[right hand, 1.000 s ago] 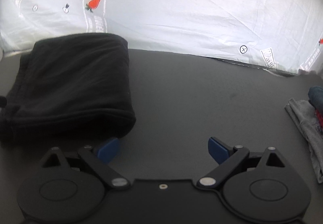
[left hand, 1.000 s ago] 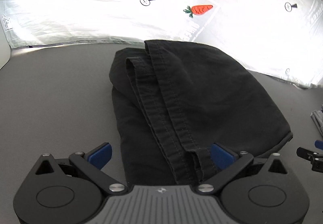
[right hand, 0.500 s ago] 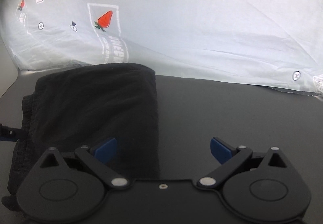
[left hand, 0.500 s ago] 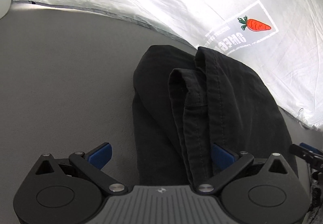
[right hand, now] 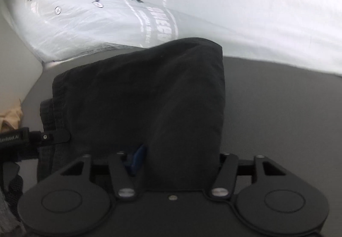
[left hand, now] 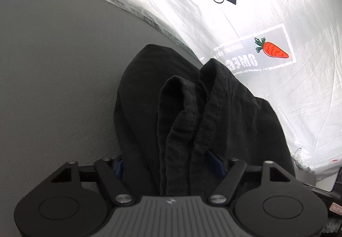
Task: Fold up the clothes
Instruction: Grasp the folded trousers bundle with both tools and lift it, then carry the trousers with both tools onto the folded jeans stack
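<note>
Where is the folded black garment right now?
The folded black garment lies on the grey table beside the carrot-print sheet, filling both wrist views, between the closing jaws of the left gripper and right gripper.

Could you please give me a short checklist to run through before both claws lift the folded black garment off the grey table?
1. Fabric between the left claw fingers: ok, the hemmed folds of the black garment run between them while the jaws are closing.
2. Fabric between the right claw fingers: ok, the rounded fold sits there, jaws closing.
3. Firm pinch on both sides: cannot tell, the cloth hides the pads.
4. Every layer caught: cannot tell.
5. Garment clear of the white carrot-print sheet: cannot tell, the far edge lies close to it.
6. Bare grey table beside the garment: ok.
</note>
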Tool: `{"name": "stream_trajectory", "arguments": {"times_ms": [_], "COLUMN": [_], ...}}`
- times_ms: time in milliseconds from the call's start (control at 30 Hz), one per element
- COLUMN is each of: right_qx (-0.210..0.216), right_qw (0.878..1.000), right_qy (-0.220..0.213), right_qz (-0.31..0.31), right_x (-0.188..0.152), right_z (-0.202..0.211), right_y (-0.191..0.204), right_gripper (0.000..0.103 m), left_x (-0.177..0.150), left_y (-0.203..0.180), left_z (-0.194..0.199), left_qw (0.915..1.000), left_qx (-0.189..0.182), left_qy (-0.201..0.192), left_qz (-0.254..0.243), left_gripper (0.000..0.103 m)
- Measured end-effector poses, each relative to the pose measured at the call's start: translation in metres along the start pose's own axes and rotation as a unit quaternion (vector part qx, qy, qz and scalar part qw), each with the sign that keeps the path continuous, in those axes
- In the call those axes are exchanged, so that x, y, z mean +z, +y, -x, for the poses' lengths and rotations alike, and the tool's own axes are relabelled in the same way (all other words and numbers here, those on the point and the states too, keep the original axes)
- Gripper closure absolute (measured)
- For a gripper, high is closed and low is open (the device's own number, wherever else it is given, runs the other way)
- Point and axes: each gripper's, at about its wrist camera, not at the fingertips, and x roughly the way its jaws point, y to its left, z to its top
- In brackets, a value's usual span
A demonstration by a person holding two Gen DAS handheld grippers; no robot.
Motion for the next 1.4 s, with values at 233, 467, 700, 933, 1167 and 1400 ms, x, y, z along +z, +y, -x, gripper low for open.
{"name": "stream_trajectory", "arguments": {"times_ms": [233, 467, 700, 933, 1167, 1400], "right_qx": [-0.093, -0.156, -0.239, -0.254, -0.257, -0.262], "right_qw": [0.993, 0.976, 0.945, 0.927, 0.924, 0.927], "right_qy": [-0.075, -0.143, -0.187, -0.228, -0.256, -0.250], "right_qz": [0.017, -0.042, -0.123, -0.159, -0.119, -0.099], "right_x": [-0.043, -0.107, -0.180, -0.244, -0.274, -0.245], "right_z": [0.085, 0.222, 0.343, 0.426, 0.499, 0.551], "right_y": [0.053, 0.052, 0.028, -0.068, -0.197, -0.325], "right_gripper": [0.065, 0.065, 0.065, 0.065, 0.065, 0.065], "left_x": [-0.022, -0.064, -0.120, -0.214, -0.299, -0.333], "left_y": [-0.032, -0.101, -0.199, -0.296, -0.400, -0.527], "left_z": [0.050, 0.112, 0.141, 0.144, 0.124, 0.091], "left_qw": [0.9979, 0.9808, 0.9461, 0.9272, 0.9288, 0.9286], "left_qx": [-0.039, -0.129, -0.210, -0.236, -0.258, -0.262], "left_qy": [-0.010, -0.013, 0.013, -0.002, -0.026, -0.033], "left_qz": [-0.050, -0.146, -0.246, -0.291, -0.265, -0.261], "left_gripper": [0.058, 0.058, 0.058, 0.058, 0.057, 0.057]}}
